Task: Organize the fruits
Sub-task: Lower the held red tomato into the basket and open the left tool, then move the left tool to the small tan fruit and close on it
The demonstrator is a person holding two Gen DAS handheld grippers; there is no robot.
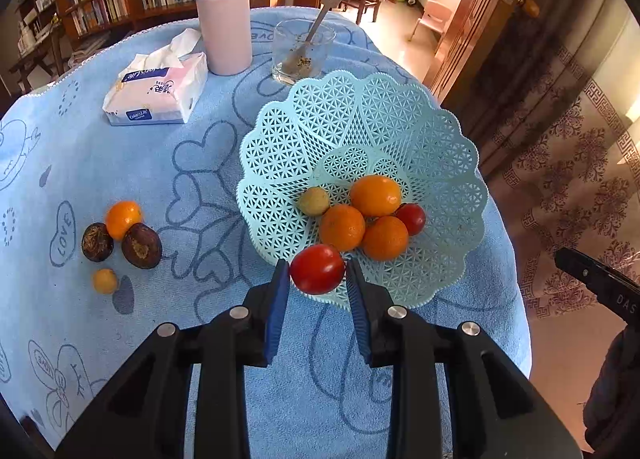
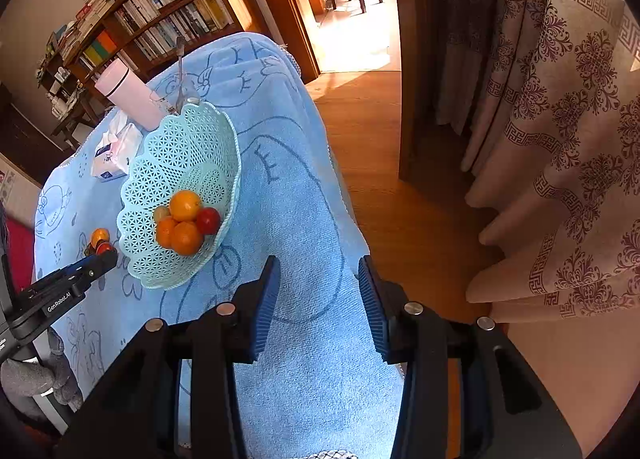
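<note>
A red tomato (image 1: 317, 269) sits between the fingertips of my left gripper (image 1: 317, 264), over the near rim of the pale blue lattice basket (image 1: 280, 147). The blue pads stand right beside the tomato without visibly pressing on it. Inside the basket lie three oranges (image 1: 375, 195), another tomato (image 1: 412, 218) and a small yellowish fruit (image 1: 314, 201). Left on the cloth are an orange (image 1: 123, 218), two dark brown fruits (image 1: 141, 245) and a small yellow fruit (image 1: 105, 281). My right gripper (image 2: 318, 269) is open and empty over the cloth, right of the basket (image 2: 160, 163).
A pink flask (image 1: 224, 15), a tissue pack (image 1: 158, 89) and a glass with a spoon (image 1: 302, 51) stand behind the basket on the blue cloth (image 1: 120, 163). The table's right edge drops to a wooden floor (image 2: 400, 199); a patterned curtain (image 2: 560, 139) hangs beyond.
</note>
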